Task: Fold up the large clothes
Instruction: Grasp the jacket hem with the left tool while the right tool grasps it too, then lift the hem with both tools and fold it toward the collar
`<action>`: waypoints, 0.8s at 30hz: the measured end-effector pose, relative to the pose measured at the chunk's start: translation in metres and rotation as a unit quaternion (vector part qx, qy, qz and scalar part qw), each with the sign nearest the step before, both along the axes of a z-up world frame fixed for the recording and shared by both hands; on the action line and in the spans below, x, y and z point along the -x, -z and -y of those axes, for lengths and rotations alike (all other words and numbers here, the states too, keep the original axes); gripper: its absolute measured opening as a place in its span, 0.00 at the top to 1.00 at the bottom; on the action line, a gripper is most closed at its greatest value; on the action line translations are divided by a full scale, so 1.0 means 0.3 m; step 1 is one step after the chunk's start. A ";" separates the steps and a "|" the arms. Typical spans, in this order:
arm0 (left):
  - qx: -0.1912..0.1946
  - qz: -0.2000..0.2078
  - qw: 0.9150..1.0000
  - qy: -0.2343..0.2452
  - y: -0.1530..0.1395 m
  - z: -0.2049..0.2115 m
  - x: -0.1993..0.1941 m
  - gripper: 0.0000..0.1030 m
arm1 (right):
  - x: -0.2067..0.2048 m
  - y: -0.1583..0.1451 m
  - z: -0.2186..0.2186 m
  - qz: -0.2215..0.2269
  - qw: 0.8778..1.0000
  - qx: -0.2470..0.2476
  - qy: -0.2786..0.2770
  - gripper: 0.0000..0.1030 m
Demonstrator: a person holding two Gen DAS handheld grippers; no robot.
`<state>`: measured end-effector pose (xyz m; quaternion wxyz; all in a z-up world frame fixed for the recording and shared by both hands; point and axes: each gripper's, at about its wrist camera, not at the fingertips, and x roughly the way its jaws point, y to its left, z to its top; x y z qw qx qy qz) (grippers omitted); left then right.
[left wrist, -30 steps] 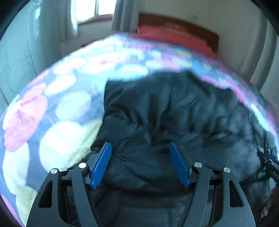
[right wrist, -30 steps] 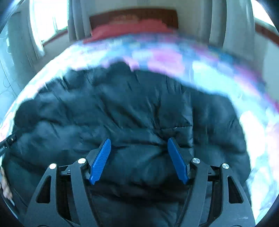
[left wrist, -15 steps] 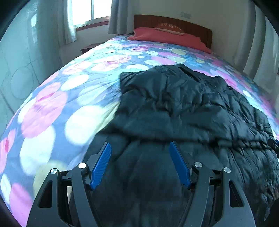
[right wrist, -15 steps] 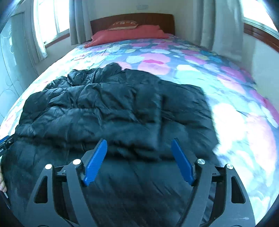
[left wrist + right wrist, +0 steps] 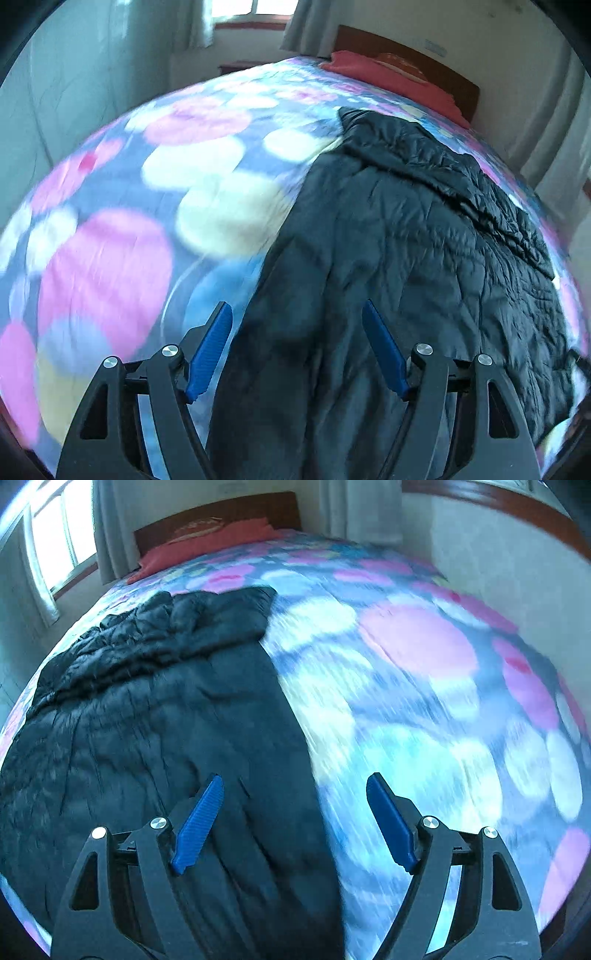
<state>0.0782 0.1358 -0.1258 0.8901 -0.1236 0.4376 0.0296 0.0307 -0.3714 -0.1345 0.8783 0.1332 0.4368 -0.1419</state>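
A large dark puffer jacket (image 5: 417,240) lies spread on the bed, with a bunched fold across its far end. It also shows in the right wrist view (image 5: 155,709). My left gripper (image 5: 297,314) is open and empty, hovering over the jacket's left edge near the front. My right gripper (image 5: 295,786) is open and empty, hovering over the jacket's right edge, its right finger above bare bedspread.
The bed has a bedspread (image 5: 122,236) with big pink, white and blue spots, also in the right wrist view (image 5: 424,686). A red pillow (image 5: 391,74) and wooden headboard (image 5: 221,509) are at the far end. Walls and curtains flank the bed.
Both grippers have swung apart from over the jacket's middle: the left one toward the jacket's left edge, the right one toward its right edge. Both stayed open.
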 end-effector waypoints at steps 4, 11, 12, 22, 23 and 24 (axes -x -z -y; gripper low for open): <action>0.060 -0.017 0.998 -0.014 0.039 -0.043 0.096 0.29 | 0.088 0.036 0.008 -0.004 0.999 -0.033 0.004 0.23; 0.107 -0.012 0.994 0.002 0.055 -0.026 0.179 0.29 | 0.163 0.080 -0.009 0.001 0.995 -0.095 0.000 0.23; 0.111 -0.010 0.994 0.004 0.055 -0.022 0.184 0.29 | 0.169 0.078 -0.015 0.003 0.996 -0.094 -0.001 0.23; 0.102 0.002 0.995 -0.024 0.070 -0.032 0.217 0.60 | 0.184 0.073 -0.052 0.017 0.992 -0.125 -0.022 0.67; 0.101 0.004 0.995 -0.026 0.069 -0.032 0.220 0.62 | 0.183 0.069 -0.052 0.019 0.992 -0.126 -0.023 0.72; 0.100 0.005 0.995 -0.028 0.068 -0.029 0.221 0.62 | 0.184 0.065 -0.056 0.020 0.992 -0.125 -0.025 0.74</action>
